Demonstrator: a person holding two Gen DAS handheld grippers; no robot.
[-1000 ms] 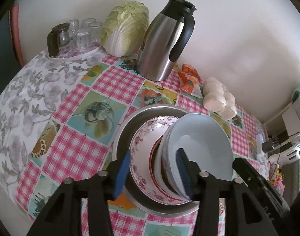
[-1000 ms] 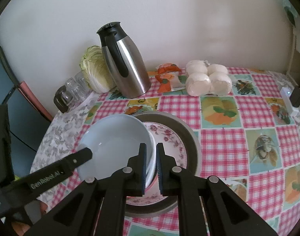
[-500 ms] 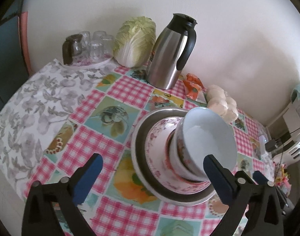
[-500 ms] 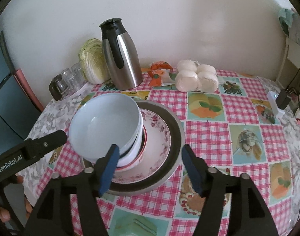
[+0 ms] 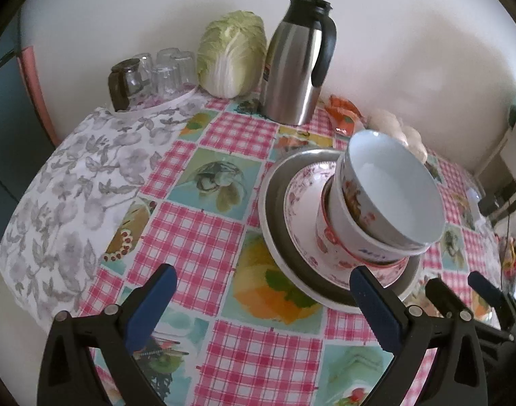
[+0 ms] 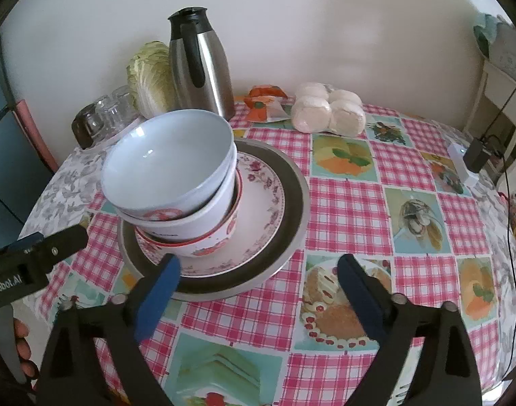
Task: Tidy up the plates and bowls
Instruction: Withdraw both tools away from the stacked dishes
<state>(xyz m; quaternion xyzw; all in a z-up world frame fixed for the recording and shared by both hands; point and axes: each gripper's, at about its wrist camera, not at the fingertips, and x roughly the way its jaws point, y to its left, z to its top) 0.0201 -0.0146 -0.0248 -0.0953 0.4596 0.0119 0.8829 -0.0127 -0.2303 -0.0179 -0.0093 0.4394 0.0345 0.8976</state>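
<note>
1. The left gripper (image 5: 263,299) has its blue-padded jaws spread as wide as they go, with nothing between them but checked tablecloth.
2. The right gripper (image 6: 258,286) is opening, its jaws already wide and empty; only the near rim of the grey metal tray (image 6: 292,237) lies by its left pad.
3. The stack sits just ahead of both tongs: the tray carries a white plate with pink flowers (image 6: 261,199), then nested red-patterned white bowls (image 6: 203,226), with a pale blue bowl (image 6: 170,165) on top.
4. From the left gripper the stack lies ahead and to the right; from the right gripper, ahead and to the left, so it stands between them.
5. The blue bowl tilts, its mouth tipped toward the right gripper's side, and sits crookedly in the bowl below.
6. Both tongs look about equally near; levelling that top bowl seems the likely next concern.
</note>
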